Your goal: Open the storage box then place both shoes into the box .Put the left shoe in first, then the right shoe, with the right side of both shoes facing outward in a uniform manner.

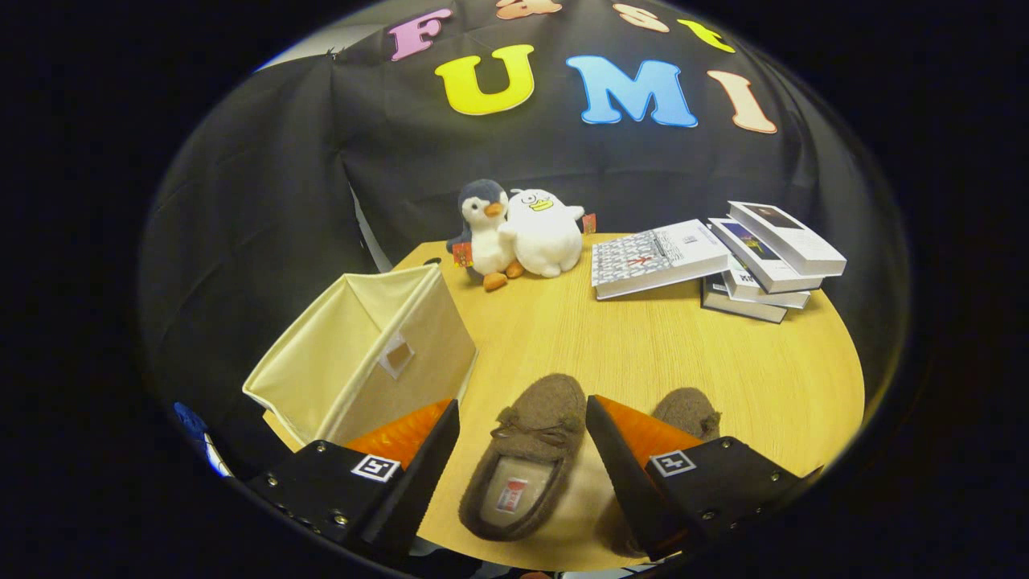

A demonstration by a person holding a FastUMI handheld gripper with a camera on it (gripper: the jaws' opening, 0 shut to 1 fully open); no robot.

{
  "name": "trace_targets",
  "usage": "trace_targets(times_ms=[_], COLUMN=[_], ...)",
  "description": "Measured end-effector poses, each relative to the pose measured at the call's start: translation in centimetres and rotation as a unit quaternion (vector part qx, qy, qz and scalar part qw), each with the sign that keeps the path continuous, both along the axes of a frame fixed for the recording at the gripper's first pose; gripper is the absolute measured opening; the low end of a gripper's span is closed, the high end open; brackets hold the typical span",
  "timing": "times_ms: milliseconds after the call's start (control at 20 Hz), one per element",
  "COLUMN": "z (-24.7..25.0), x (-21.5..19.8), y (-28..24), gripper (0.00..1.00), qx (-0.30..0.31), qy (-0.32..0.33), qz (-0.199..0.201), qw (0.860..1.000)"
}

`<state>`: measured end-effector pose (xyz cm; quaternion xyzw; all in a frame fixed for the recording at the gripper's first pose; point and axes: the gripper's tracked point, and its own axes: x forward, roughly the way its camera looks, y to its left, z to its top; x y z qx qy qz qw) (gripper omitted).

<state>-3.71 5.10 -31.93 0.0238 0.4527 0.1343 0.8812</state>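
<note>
Spread wide, the gripper (522, 426) grasps nothing; 1 brown slipper (526, 466) lies between its fingers on the wooden table (643, 346), a 2nd slipper (690, 412) behind 1 finger. Just left stands the open beige storage box (362, 354).

A gripper (522, 418) hangs over a round wooden table (643, 346), its fingers spread wide with a brown slipper (526, 454) lying between them, untouched. A second slipper (687, 410) peeks out behind the right finger. Left of the fingers sits an open cream fabric box (362, 354) — beyond them, two plush toys (518, 229) and stacked books (723, 257).
</note>
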Motion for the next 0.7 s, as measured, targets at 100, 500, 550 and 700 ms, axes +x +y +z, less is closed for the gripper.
trace_targets(times_ms=[100,500,550,700], z=[-1.2,-6.1,-6.9,-8.9], x=[-0.9,-4.0,-4.5,-5.5], y=[-0.3,-1.2,-1.2,-1.1], gripper=[0.97,0.97,0.97,0.94], qx=[-0.007,-0.019,-0.017,-0.013], qy=[0.014,0.078,0.090,0.124], qz=[0.012,0.020,0.019,0.008], qw=[1.000,0.997,0.996,0.992])
